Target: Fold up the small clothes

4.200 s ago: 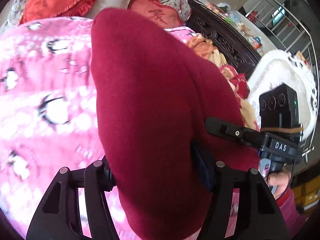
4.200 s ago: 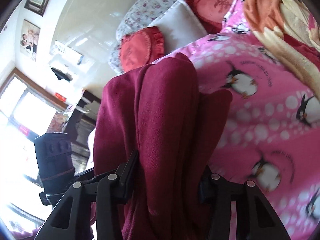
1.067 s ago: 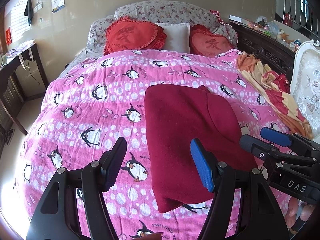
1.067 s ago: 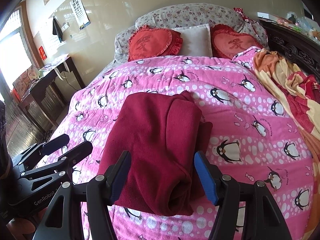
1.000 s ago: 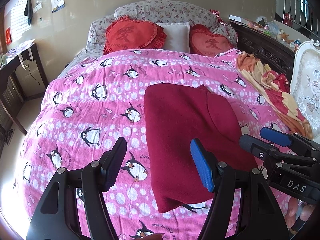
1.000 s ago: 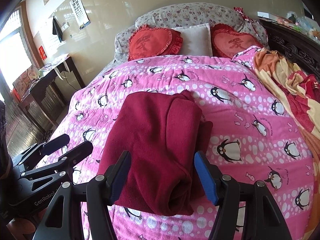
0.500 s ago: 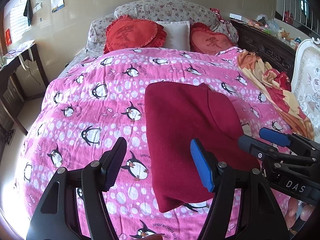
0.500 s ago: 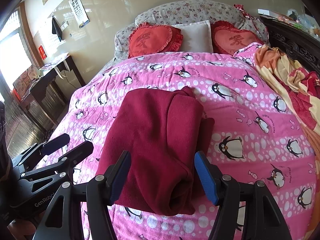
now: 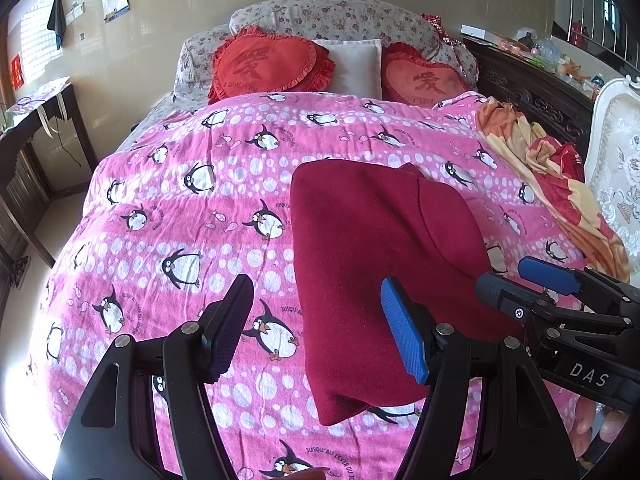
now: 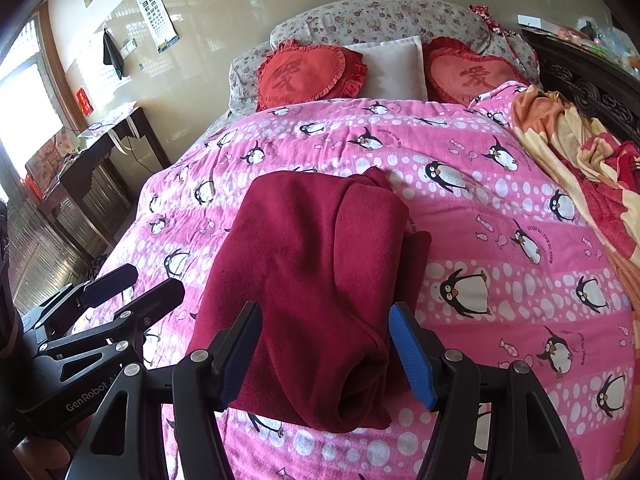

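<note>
- Left wrist view: the left tongs [image 9: 316, 328] stand open with nothing between the pads, held above the pink penguin bedspread [image 9: 192, 216]. The folded dark red garment [image 9: 376, 264] lies flat on the bed just to their right, its near corner close to the bed's foot edge. The right tongs [image 9: 520, 284] show at the right edge, also clear of the cloth.
- In this view the garment's long axis runs from the bed's foot toward the heart-shaped cushions [image 9: 272, 64], leaning slightly left at the far end. A narrower folded layer lies over its right side.
- Right wrist view: the right tongs [image 10: 324, 344] are open and empty; the garment [image 10: 316, 276] lies below and beyond them, not pinched. The left tongs [image 10: 132, 284] sit at the left, open too.
- Here the near end shows a rolled, doubled edge facing the camera, and a small flap sticks out on the right side. The far end points toward the white pillow [image 10: 392, 68].
- Judgement: the fold looks finished and the piece released. The next move likely calls for tidying the protruding flap, or reaching for another garment; the orange and red cloth [image 10: 580, 148] heaped at the bed's right side may be the candidate.
</note>
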Tool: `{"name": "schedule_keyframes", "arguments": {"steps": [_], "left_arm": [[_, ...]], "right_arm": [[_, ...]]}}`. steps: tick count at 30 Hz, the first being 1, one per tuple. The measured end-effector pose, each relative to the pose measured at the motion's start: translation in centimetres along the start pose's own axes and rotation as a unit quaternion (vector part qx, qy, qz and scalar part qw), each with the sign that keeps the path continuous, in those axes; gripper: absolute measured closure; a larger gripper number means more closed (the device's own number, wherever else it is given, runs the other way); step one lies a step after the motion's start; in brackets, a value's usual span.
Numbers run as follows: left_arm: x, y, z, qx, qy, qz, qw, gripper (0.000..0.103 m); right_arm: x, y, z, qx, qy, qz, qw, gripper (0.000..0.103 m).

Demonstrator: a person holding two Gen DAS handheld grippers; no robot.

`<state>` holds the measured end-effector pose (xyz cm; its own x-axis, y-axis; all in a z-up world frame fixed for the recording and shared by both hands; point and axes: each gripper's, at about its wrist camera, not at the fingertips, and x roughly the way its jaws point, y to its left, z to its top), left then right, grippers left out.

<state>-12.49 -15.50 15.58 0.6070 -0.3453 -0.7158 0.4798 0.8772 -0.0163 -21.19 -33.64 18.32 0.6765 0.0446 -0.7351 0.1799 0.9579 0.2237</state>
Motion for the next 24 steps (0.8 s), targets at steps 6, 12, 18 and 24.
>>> {"name": "schedule_keyframes", "arguments": {"steps": [6,12,18,24], "left_arm": [[0.2,0.18,-0.1,-0.003,0.002,0.0,1.0,0.037],[0.33,0.07,-0.15,-0.003,0.004,0.002,1.0,0.037],[0.45,0.12,-0.14,-0.005,0.005,0.0,1.0,0.037],[0.79,0.61,-0.1,-0.016,0.003,-0.007,0.9999,0.037]], "right_arm": [[0.3,0.04,-0.04,0.0,0.005,-0.001,1.0,0.039],[0.45,0.15,-0.15,-0.001,0.007,0.0,1.0,0.039],[0.67,0.1,-0.19,0.001,0.01,0.0,1.0,0.039],[0.9,-0.02,-0.24,0.002,0.013,0.0,1.0,0.039]]}}
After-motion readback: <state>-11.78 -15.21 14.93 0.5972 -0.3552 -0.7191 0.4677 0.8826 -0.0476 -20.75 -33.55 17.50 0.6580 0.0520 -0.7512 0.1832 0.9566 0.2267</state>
